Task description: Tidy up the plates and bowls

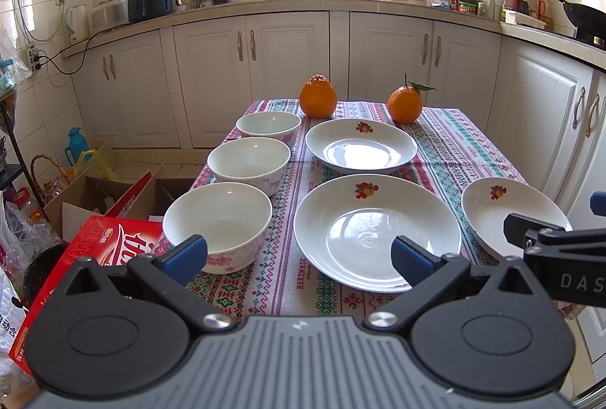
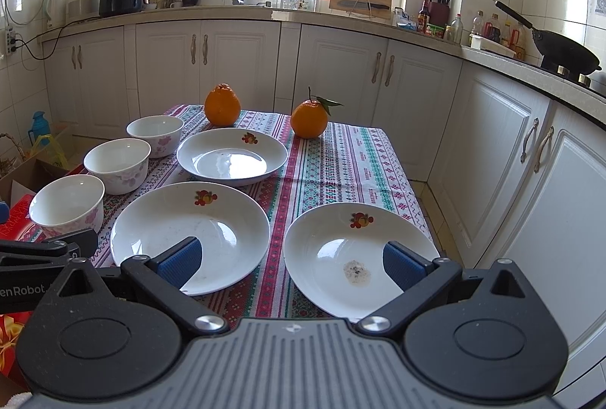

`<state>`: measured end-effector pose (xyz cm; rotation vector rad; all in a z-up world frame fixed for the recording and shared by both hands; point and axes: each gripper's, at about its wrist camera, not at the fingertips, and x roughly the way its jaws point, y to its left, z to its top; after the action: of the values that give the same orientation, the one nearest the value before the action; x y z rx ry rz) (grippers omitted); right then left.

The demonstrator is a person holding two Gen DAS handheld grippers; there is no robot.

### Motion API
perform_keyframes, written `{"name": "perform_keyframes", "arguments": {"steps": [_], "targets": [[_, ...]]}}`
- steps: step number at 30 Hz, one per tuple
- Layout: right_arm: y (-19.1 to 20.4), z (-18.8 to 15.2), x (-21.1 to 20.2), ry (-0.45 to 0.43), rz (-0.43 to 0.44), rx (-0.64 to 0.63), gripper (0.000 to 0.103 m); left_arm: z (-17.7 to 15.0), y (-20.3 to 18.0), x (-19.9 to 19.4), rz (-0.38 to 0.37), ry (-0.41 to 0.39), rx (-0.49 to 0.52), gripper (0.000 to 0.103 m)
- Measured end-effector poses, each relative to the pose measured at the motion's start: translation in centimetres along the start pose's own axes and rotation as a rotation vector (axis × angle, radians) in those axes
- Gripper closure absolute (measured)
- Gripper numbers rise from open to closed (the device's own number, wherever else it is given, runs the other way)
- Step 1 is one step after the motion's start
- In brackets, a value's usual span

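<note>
Left gripper (image 1: 299, 259): jaws apart, empty, before nearest bowl (image 1: 217, 225) and middle plate (image 1: 377, 231). Right gripper (image 2: 291, 263): jaws apart, empty, over soiled plate (image 2: 360, 257).

In the left wrist view, the near plate (image 1: 375, 231) loses its 5 o'clock rim behind a blue pad of the left gripper (image 1: 299, 259), and the near bowl (image 1: 217, 219) loses its 7 o'clock rim behind the other pad. The right plate (image 1: 492, 215) is half covered by the right gripper's arm (and cut at 4 o'clock). The red box (image 1: 94, 246) runs off at 8 o'clock; its print is unreadable. The desk (image 1: 454, 143) hides its near edge.
</note>
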<state>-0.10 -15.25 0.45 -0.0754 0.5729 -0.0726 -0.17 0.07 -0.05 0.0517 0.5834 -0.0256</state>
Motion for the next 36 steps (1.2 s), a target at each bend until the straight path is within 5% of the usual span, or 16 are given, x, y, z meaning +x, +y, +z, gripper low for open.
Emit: {"name": "perform_keyframes", "arguments": {"steps": [23, 36], "targets": [[-3.9, 0.4, 1.0, -0.011, 0.036, 0.023, 0.000, 1.7, 0.0, 1.6, -0.036, -0.013, 0.060, 0.001], [-9.4, -3.3, 4.4, 0.121, 0.037, 0.007, 0.000, 2.5, -1.1, 4.2, -0.084, 0.021, 0.098, 0.001]]}}
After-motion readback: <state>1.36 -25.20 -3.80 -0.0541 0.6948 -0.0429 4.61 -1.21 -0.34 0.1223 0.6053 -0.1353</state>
